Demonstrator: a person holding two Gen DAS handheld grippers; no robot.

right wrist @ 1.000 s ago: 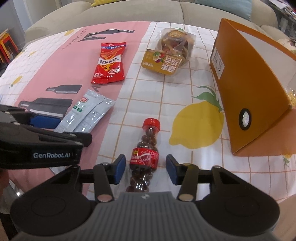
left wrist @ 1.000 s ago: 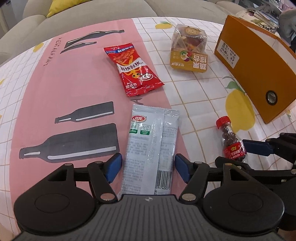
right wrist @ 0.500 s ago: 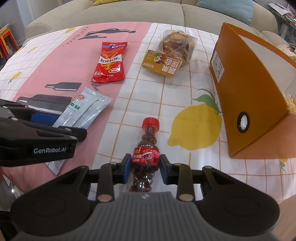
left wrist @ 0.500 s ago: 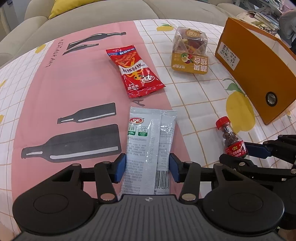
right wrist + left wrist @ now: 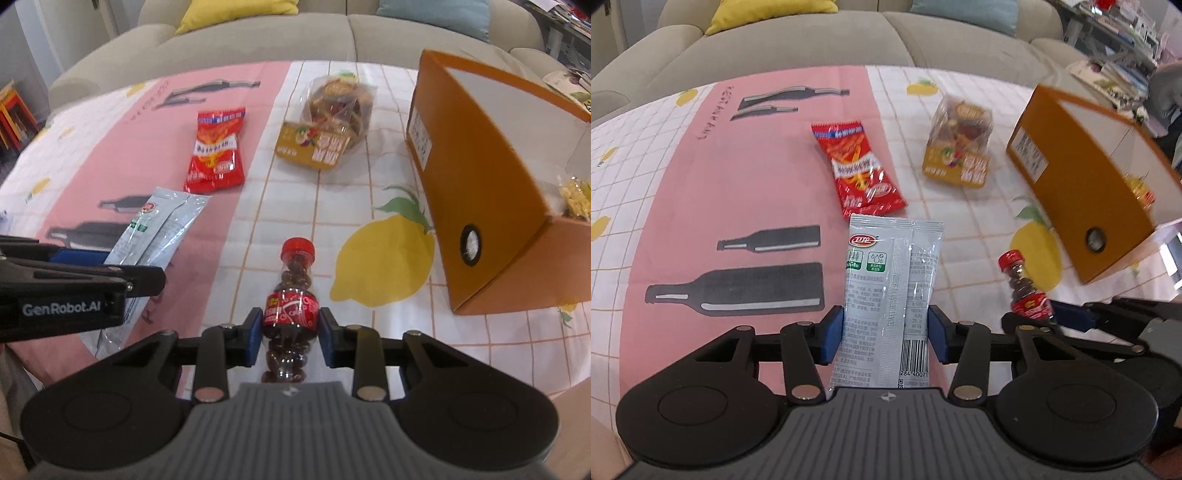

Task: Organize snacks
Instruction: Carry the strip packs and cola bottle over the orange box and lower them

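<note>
My left gripper (image 5: 885,334) is shut on a grey-white snack pouch (image 5: 890,280) and holds it lifted off the tablecloth; the pouch also shows in the right wrist view (image 5: 155,229). My right gripper (image 5: 290,334) is shut on a small candy bottle with a red cap (image 5: 293,291), raised above the table; the bottle also shows in the left wrist view (image 5: 1025,291). A red snack packet (image 5: 857,170) (image 5: 218,151) and a clear box of mixed snacks with a yellow label (image 5: 960,151) (image 5: 328,122) lie further back.
An open orange box (image 5: 476,177) (image 5: 1082,184) stands at the right with a yellow snack inside. The table carries a pink and white checked cloth (image 5: 295,206). A grey sofa (image 5: 812,44) runs behind the table. The two grippers are close side by side.
Both grippers closed on their items, the left on the pouch and the right on the bottle, and both items have risen off the table.
</note>
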